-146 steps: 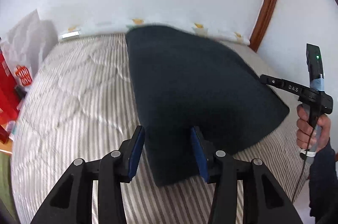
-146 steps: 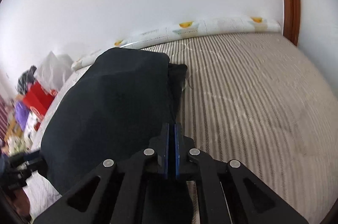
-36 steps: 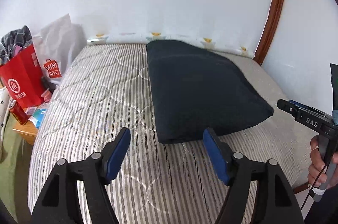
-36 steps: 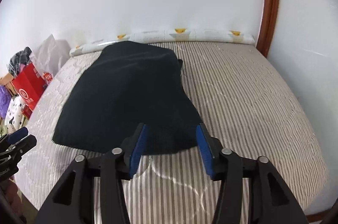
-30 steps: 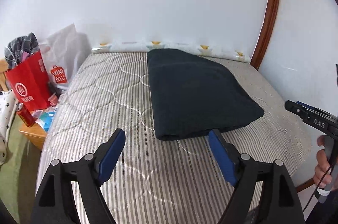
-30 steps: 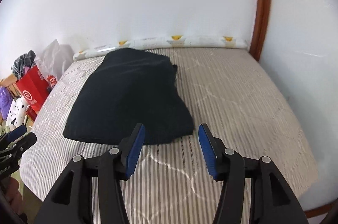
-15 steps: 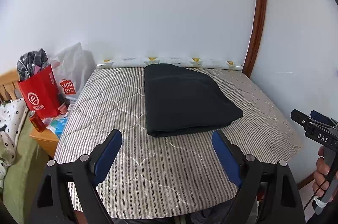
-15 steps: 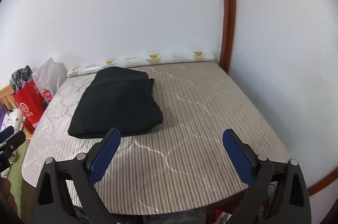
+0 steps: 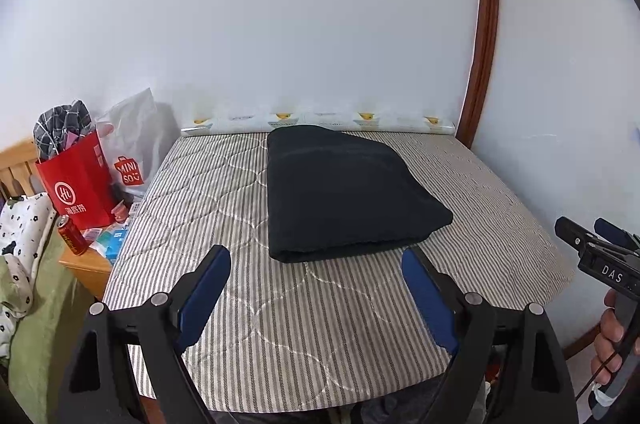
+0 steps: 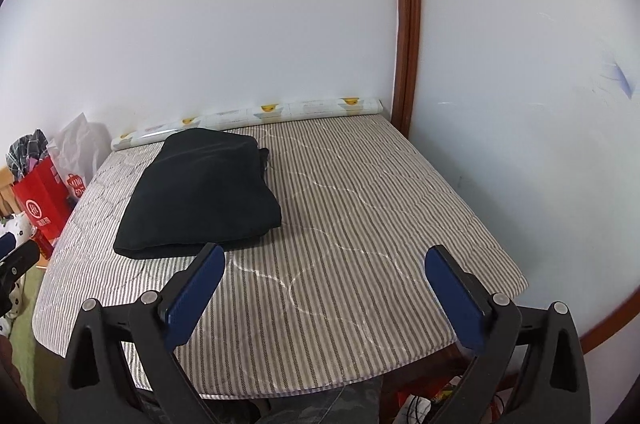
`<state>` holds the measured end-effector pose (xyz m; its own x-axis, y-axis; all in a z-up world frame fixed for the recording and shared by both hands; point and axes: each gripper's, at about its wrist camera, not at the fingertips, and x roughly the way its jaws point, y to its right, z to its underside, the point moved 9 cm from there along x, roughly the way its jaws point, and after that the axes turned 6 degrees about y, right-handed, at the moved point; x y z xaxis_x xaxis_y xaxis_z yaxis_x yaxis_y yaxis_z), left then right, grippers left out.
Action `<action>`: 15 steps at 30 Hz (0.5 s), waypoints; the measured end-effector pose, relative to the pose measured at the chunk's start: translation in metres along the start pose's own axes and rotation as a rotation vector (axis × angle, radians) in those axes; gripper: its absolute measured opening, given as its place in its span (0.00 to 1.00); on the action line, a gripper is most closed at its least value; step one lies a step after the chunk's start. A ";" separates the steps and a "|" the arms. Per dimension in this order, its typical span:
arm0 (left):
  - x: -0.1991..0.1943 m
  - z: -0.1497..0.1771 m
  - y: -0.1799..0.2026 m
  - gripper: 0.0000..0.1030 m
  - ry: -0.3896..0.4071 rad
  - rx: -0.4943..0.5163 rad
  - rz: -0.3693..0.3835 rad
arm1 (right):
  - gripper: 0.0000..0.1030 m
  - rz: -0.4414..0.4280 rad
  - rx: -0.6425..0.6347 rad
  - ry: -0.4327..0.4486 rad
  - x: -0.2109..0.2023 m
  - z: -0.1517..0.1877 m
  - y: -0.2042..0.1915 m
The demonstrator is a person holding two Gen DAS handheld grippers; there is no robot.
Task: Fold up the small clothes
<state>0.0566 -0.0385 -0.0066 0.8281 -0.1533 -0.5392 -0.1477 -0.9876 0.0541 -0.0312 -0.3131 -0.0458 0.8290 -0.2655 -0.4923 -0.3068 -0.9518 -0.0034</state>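
right hand-held gripper (image 9: pixel 600 244) at the right edge of the left wrist view: only its front part and a few fingers of the hand (image 9: pixel 608 340) show, the rest cut off. left hand-held gripper (image 10: pixel 16 256) at the left edge of the right wrist view: only a tip shows. near edge of the table (image 10: pixel 360 364) hides what lies beneath; small items (image 9: pixel 108 236) on the wooden stand (image 9: pixel 86 266), left of frame, too small to tell.
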 end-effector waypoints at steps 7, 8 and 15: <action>0.000 0.003 -0.001 0.84 -0.002 -0.004 -0.005 | 0.96 -0.005 -0.009 -0.001 -0.002 0.001 -0.007; 0.000 0.003 -0.001 0.84 -0.003 -0.004 -0.005 | 0.96 -0.004 -0.010 -0.002 -0.002 0.001 -0.008; 0.007 0.007 -0.005 0.84 -0.018 -0.014 -0.007 | 0.96 -0.001 -0.007 -0.009 -0.001 0.003 -0.009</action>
<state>0.0593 -0.0344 -0.0164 0.8191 -0.1457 -0.5548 -0.1341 -0.9890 0.0618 -0.0307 -0.3034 -0.0477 0.8247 -0.2633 -0.5005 -0.3027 -0.9531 0.0024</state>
